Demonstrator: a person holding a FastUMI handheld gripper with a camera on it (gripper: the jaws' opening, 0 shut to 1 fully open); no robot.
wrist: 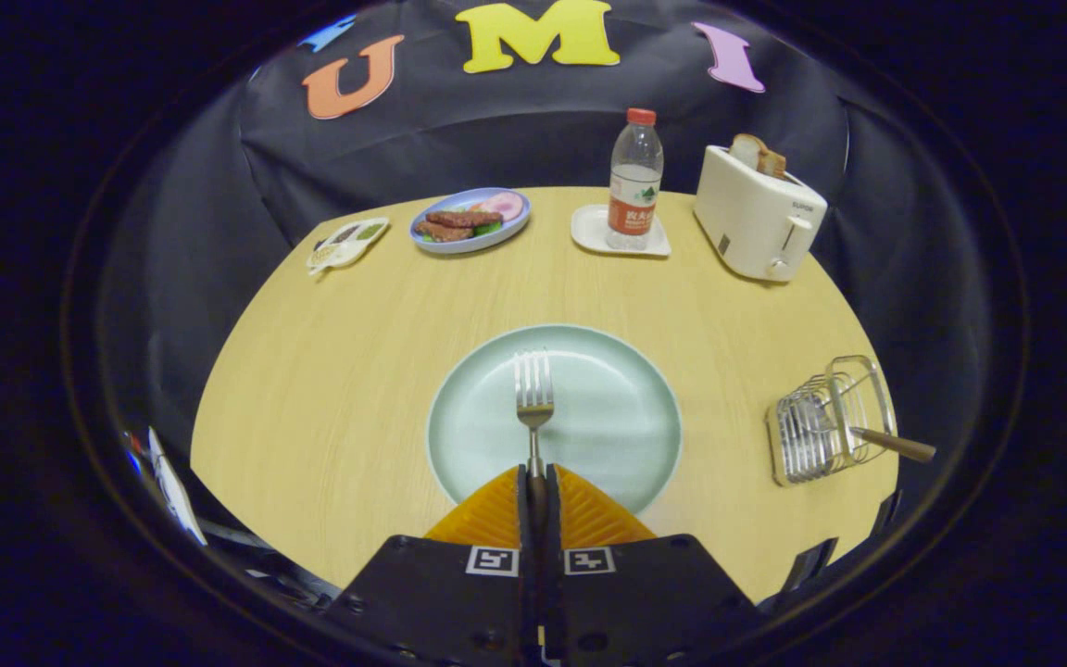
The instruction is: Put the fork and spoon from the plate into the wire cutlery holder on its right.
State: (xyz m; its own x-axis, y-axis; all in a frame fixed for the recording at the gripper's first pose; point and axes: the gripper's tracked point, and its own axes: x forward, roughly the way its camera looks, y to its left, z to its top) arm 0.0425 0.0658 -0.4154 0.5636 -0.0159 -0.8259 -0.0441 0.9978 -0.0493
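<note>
- The gripper (534, 482) has its two orange ribbed fingers (487, 519) closed on the handle of the silver metal fork (533, 398); both pads press against the handle from left and right.
- The fork points away from the fingers, tines at the far end, over the middle of the pale green round plate (608, 417). Whether the fork touches the plate surface or is held just above it: cannot tell.
- The plate sits on the light wooden round bench (330, 371), just ahead of the fingers.
- The wire cutlery holder (825, 421) stands on the bench to the right of the plate, well apart from it, near the right edge.
- A utensil with a brown wooden handle (895, 446) sits in the holder, the handle sticking out to the right. Its head is behind the wires; cannot tell its type.
- Far side of the bench, left to right: a small white dish (346, 243), a blue oval plate of food (470, 222), a clear plastic bottle with a red cap (634, 181) on a white square coaster (594, 236), and a white toaster (756, 218) holding bread slices (758, 154).
</note>
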